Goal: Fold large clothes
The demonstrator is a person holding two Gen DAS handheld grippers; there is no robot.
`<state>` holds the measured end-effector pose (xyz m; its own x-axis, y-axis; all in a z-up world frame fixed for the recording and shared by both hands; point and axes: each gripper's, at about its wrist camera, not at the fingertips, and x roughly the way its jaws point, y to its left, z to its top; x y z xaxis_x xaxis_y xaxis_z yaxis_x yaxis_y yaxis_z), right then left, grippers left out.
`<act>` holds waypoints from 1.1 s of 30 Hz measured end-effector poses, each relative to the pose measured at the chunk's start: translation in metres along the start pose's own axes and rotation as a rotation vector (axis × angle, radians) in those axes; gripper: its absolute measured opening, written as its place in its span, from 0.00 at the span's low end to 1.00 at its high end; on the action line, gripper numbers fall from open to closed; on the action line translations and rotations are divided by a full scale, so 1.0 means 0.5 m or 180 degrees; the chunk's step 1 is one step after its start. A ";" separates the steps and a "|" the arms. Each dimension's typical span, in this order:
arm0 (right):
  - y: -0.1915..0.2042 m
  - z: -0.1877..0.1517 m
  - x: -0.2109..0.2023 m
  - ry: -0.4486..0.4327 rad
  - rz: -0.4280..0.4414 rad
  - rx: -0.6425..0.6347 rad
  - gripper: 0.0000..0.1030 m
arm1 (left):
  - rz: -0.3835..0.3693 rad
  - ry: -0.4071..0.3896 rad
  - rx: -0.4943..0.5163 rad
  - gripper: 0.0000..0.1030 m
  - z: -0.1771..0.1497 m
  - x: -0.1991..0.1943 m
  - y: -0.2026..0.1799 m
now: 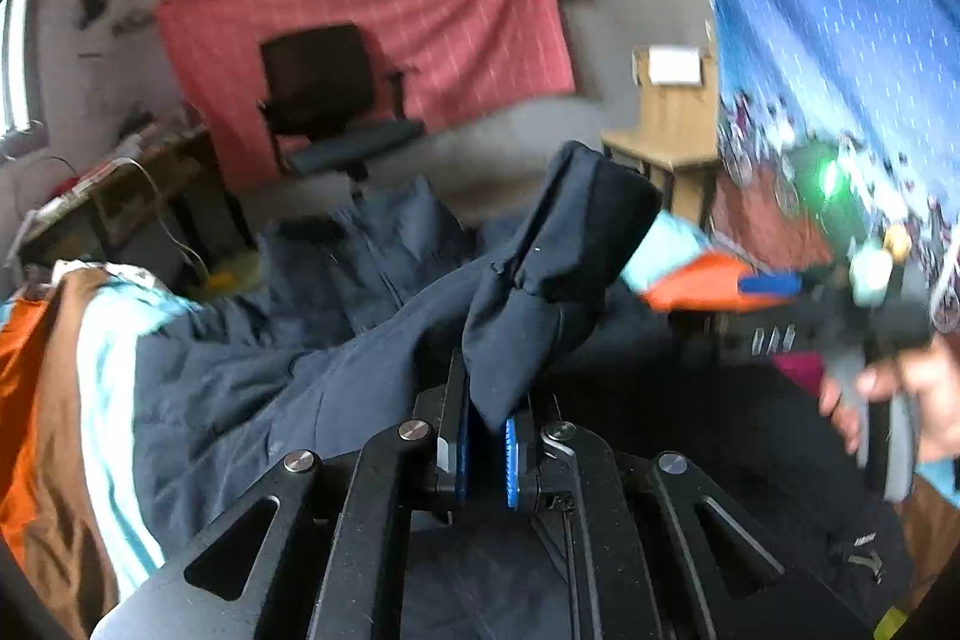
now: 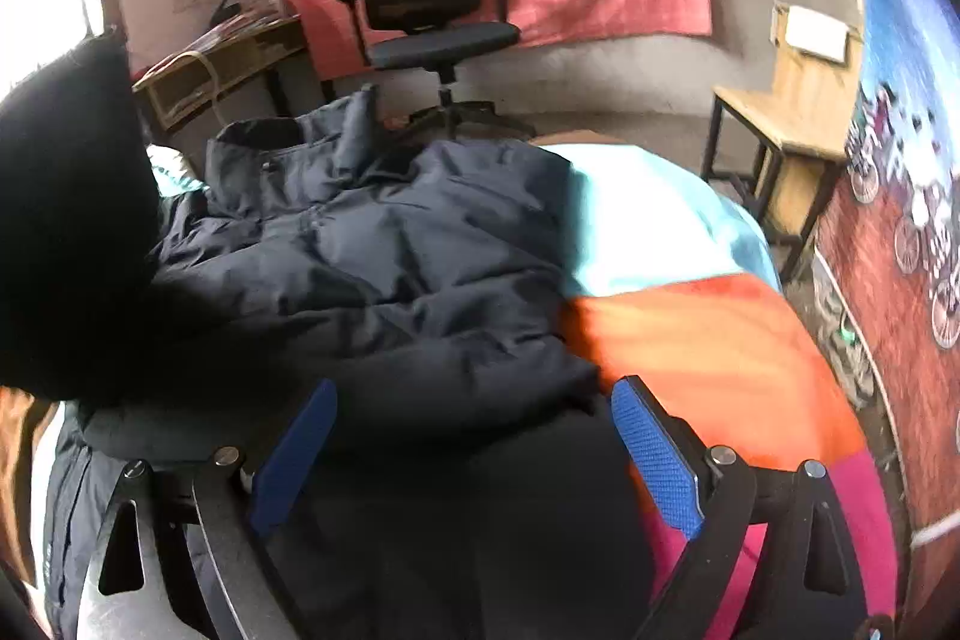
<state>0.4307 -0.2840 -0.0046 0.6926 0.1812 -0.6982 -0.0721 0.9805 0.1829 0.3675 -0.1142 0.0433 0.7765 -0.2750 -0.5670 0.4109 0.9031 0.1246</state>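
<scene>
**Jacket sleeve lifted, fold only just begun**

The dark navy padded jacket (image 2: 372, 256) lies spread over a bed or similar surface covered by a colour-block blanket (image 2: 708, 340) in pale blue, orange and magenta; what is under the blanket cannot be told. The body of the jacket looks rumpled rather than squared, with its collar toward the far end near the office chair (image 2: 432, 10). By my reading the task is at an early stage: one part is being carried across, and the body and the other side are left to do.

The left claw (image 1: 486, 436) is pinched tight on a fold of the jacket's dark fabric, likely a sleeve (image 1: 558, 250), which rises from the pads and bunches above them. The right claw (image 2: 474, 460) stands wide, its blue pads either side of the jacket's near edge without pressing on it.

The left wrist view alone shows the grip on the cloth, and also the person's hand (image 1: 900, 400) on the other tool's handle at the right edge. The right wrist view alone gives a sharp look at the whole jacket, the blanket beside it and a wooden side table (image 2: 780, 118).
</scene>
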 end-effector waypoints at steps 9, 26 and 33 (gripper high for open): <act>-0.056 -0.009 -0.001 0.0123 0.0601 0.0681 0.90 | -0.0190 0.0316 0.0145 0.53 -0.075 0.013 -0.036; 0.022 -0.075 0.046 0.0792 0.1107 0.0987 0.58 | 0.0616 0.0344 -0.1011 0.75 -0.173 -0.117 0.157; 0.036 -0.064 0.037 0.0723 0.1098 0.1099 0.20 | 0.1214 0.0456 -0.1388 0.75 -0.189 -0.138 0.282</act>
<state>0.4193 -0.2606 -0.0366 0.4949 0.5378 -0.6825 -0.0011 0.7859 0.6184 0.3267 0.0632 0.0228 0.7461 0.1153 -0.6558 -0.1420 0.9898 0.0125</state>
